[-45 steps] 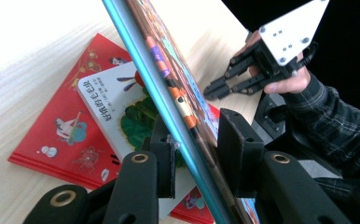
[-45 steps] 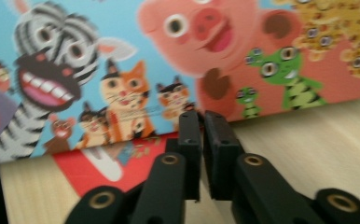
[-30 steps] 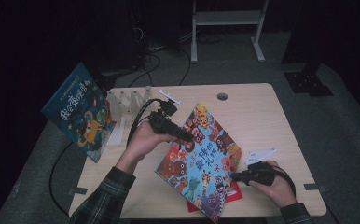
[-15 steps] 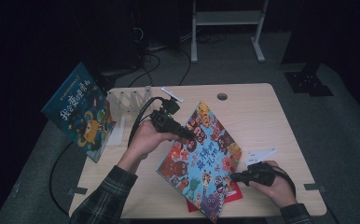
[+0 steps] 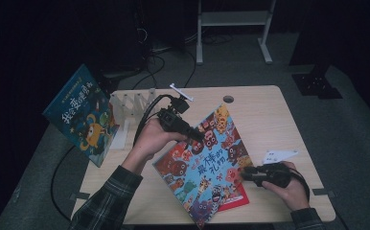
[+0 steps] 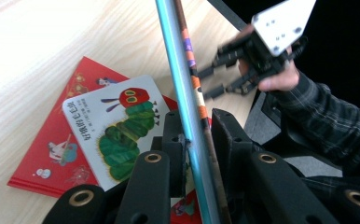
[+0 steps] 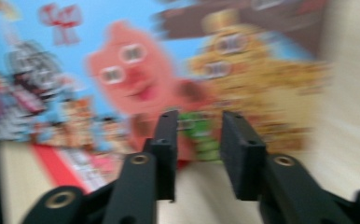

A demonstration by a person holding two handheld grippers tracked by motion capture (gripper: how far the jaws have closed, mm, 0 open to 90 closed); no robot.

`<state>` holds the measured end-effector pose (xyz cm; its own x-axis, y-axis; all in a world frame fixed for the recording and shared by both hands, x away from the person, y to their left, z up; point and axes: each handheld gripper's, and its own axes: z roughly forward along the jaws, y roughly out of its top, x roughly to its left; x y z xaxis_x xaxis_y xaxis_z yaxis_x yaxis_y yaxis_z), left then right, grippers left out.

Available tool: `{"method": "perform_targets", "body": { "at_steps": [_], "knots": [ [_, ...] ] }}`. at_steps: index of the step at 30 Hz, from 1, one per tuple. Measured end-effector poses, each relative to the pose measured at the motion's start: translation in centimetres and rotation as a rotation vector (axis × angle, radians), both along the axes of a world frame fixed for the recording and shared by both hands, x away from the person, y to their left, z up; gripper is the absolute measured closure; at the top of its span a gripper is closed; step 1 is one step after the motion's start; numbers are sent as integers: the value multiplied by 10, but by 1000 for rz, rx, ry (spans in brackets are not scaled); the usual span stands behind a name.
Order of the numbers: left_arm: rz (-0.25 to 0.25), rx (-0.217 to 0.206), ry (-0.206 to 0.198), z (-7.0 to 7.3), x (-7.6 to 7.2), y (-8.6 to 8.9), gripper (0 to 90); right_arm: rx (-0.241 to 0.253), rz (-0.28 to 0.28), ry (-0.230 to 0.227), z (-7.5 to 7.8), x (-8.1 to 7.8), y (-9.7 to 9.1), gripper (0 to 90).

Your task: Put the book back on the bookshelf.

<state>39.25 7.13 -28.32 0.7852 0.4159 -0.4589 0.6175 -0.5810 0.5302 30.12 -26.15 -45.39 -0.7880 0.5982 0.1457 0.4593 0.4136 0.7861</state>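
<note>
Left claw (image 5: 196,136) — clamps tilted monster book (image 5: 207,163) edge | right claw (image 5: 243,175) — parted, low.

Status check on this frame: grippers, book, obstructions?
Left gripper shut on monster book edge, tilting it up. Right gripper open at its lower edge. Caterpillar book and red book lie beneath.
</note>
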Motion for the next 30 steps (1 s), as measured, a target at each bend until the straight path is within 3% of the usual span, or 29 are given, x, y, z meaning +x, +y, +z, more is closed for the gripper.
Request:
{"method": "perform_targets", "body": {
  "at_steps": [6,8,13,18,24,30],
  "knots": [
    [-27,6,10,6,-3,-4,780,89,-196,-116,5,4,-34,497],
    [-35,18,20,7,-4,-5,784,67,-286,-147,3,8,-41,441],
    [-56,24,34,12,-8,-9,803,-13,-390,-154,-10,25,-43,351],
    [-86,33,31,17,-13,-12,807,-35,-405,-102,-19,36,-40,330],
    [-112,25,11,23,-20,-14,808,-101,-419,-20,-32,46,-36,312],
    [-119,32,-25,33,-23,-12,808,-128,-441,-25,-32,48,-35,265]
  ]
}}
